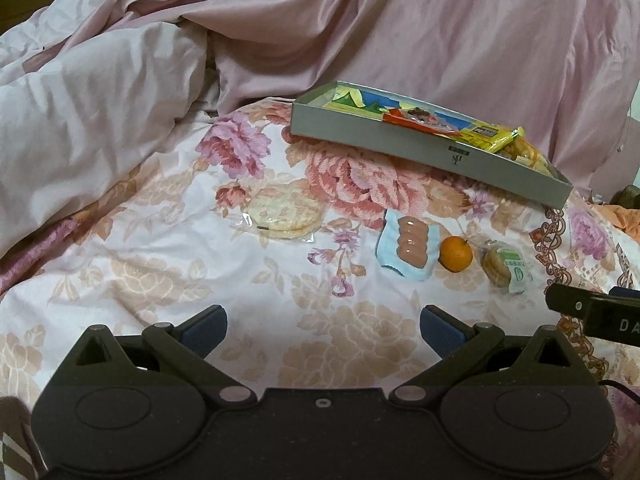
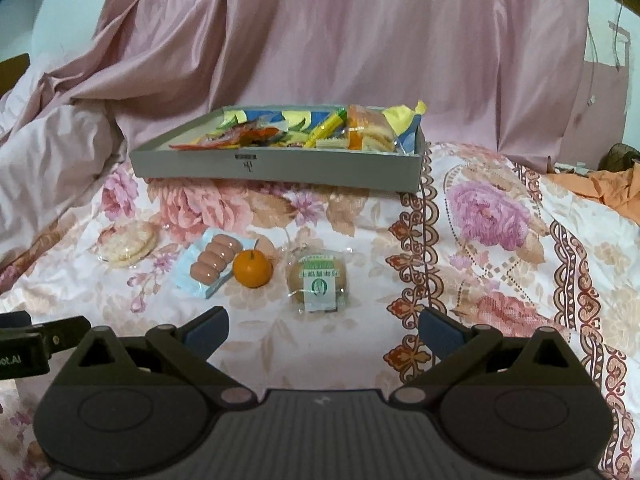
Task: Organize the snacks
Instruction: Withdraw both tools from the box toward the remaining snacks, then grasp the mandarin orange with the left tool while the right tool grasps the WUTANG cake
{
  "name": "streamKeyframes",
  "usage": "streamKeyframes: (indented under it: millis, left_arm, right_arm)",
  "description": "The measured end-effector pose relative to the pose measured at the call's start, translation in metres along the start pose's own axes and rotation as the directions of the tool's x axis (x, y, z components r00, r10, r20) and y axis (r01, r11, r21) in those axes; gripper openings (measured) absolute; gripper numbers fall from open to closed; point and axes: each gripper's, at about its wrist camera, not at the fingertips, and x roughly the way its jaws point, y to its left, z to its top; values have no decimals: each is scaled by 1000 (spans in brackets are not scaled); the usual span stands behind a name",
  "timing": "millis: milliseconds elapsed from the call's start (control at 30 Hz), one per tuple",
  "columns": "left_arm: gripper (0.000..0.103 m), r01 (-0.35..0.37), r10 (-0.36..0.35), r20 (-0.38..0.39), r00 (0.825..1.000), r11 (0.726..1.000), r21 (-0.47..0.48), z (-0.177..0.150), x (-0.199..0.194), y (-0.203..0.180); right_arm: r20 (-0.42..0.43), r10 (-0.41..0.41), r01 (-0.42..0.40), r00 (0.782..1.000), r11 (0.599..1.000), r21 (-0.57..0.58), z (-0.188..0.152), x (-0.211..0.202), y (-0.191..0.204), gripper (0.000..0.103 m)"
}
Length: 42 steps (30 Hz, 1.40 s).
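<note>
A shallow grey box point(image 1: 400, 142) point(image 2: 280, 166) holding several wrapped snacks lies on the floral bedspread. In front of it sit a clear pack of round crackers point(image 1: 282, 212) point(image 2: 128, 244), a blue pack of small sausages point(image 1: 412, 246) point(image 2: 214, 262), an orange point(image 1: 456, 254) point(image 2: 253, 268) and a wrapped round cake with a green label point(image 1: 504, 266) point(image 2: 318, 280). My left gripper point(image 1: 323, 330) is open and holds nothing, hovering short of the crackers and sausages. My right gripper point(image 2: 323, 330) is open too, just short of the cake.
A rumpled pink quilt point(image 1: 100, 120) rises at the left and back. Pink drapery point(image 2: 360, 40) hangs behind the box. Orange cloth point(image 2: 612, 192) lies at the far right. Each gripper's edge shows in the other's view.
</note>
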Motion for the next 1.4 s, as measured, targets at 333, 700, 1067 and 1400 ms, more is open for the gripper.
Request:
streamKeyframes:
  millis: [333,700,1067,1400]
  left_arm:
    - [102,-8,8,-2,1000,999,48,11,16,-14]
    - [102,44,-43,-6,999,980,192,24,43,-41]
    - [102,76,-79,-1,997,948,308,35,72,-53]
    - [102,189,-195,-13,981,931,311,57,104,-70]
  right_arm:
    - [-123,48,-35,991,994,107,12,27,-17,103]
    - [-169,102,-88,980,992,86,31,60,-38,103]
    - [-134,159,-179,978,971,-158,38,79,-33,103]
    - [-124,177,-206,976,937,-283,29,97,-13,103]
